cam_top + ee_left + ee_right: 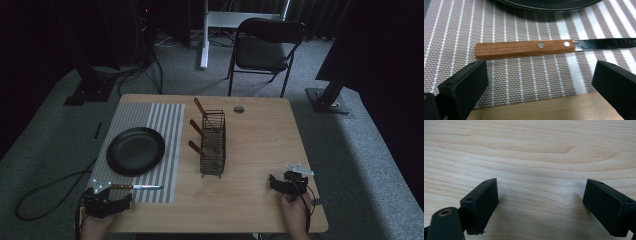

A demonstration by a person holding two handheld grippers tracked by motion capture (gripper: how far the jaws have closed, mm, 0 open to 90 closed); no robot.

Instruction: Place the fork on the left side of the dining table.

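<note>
Right under your left gripper (pixel 540 82), jaws spread wide, lies the knife (pixel 549 47), flat on the striped placemat (pixel 519 75), wooden handle just beyond your tips, blade pointing right, near the black plate (pixel 135 150). Your right gripper (pixel 540 202) hangs spread and empty over bare table (pixel 536 150), well apart from the wire cutlery basket (pixel 213 145).

A wooden table (pixel 260 140) holds a striped placemat (pixel 165 130) with a black plate (pixel 135 150) on it. Beside the mat stands a wire caddy (pixel 213 145) holding three wooden-handled utensils. A folding chair (pixel 265 47) stands beyond the table.
</note>
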